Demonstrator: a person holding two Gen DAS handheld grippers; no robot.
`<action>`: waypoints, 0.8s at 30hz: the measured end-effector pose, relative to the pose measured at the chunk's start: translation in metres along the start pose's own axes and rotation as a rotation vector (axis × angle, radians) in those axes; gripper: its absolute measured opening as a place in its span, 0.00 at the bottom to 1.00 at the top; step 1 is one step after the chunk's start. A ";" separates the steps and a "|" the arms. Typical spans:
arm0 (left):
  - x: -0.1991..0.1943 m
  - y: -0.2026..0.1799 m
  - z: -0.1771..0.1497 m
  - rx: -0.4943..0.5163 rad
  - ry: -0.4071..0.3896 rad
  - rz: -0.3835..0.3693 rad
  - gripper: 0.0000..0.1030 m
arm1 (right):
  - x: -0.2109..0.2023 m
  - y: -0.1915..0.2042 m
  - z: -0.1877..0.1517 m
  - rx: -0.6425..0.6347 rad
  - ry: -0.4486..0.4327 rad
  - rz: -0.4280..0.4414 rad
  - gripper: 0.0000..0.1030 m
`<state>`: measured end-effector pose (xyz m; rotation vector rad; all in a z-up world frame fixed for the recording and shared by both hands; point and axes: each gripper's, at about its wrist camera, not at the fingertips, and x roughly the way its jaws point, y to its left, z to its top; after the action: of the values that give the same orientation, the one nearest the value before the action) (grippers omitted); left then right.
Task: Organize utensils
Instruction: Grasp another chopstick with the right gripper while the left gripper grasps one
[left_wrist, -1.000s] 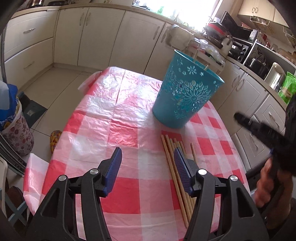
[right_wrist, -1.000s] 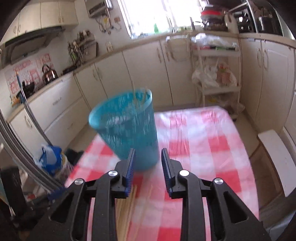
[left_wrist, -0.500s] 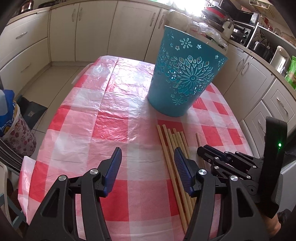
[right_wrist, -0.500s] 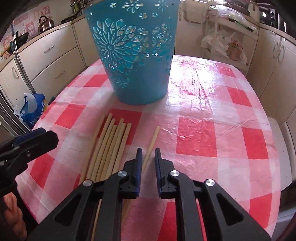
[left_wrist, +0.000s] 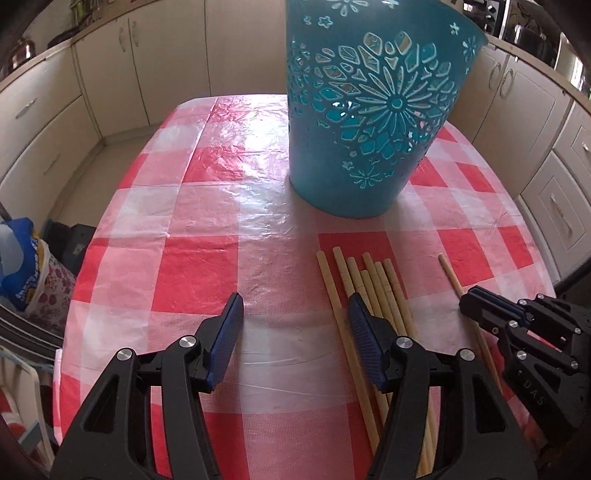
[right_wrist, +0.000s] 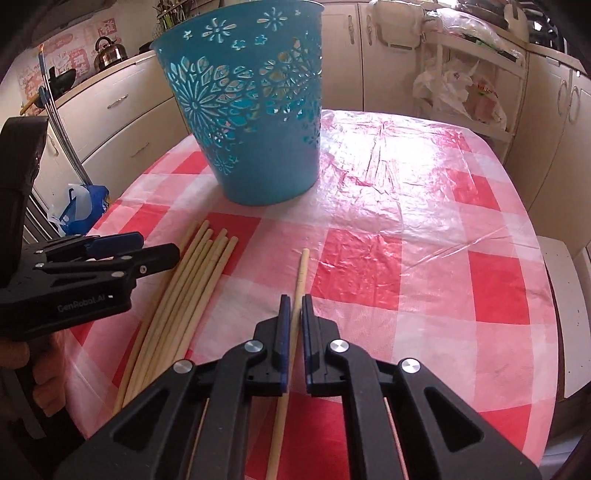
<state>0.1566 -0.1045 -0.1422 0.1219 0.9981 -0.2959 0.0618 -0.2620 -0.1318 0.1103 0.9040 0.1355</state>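
Observation:
A teal cut-out basket (left_wrist: 373, 110) stands upright on the red-and-white checked table; it also shows in the right wrist view (right_wrist: 251, 107). Several wooden chopsticks (left_wrist: 364, 295) lie bunched in front of it, seen too in the right wrist view (right_wrist: 192, 284). One single chopstick (right_wrist: 301, 273) lies apart to their right. My right gripper (right_wrist: 293, 306) straddles this single chopstick, jaws nearly closed around it with a slight gap. My left gripper (left_wrist: 295, 317) is open and empty, low over the cloth just left of the bunch. The right gripper shows in the left wrist view (left_wrist: 480, 299).
The table (right_wrist: 424, 236) is oval with a wrinkled plastic cloth. Kitchen cabinets (left_wrist: 110, 81) surround it. A blue bag (right_wrist: 79, 208) sits on the floor at left. A rack with plastic bags (right_wrist: 454, 88) stands behind the table.
Both grippers moved forward and lower toward the table. The right gripper's jaws narrowed around the single chopstick. The left gripper stayed open.

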 end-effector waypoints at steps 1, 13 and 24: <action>0.001 -0.004 0.000 0.029 0.000 0.018 0.54 | 0.000 -0.002 0.000 0.010 0.000 0.009 0.07; 0.007 0.000 0.014 0.212 0.062 -0.275 0.09 | -0.002 -0.003 0.001 0.001 0.016 0.007 0.07; 0.010 -0.013 0.018 0.215 0.105 -0.116 0.10 | 0.002 0.006 0.008 -0.060 0.064 -0.041 0.06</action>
<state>0.1724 -0.1228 -0.1402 0.2776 1.0778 -0.5069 0.0686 -0.2564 -0.1278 0.0314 0.9645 0.1283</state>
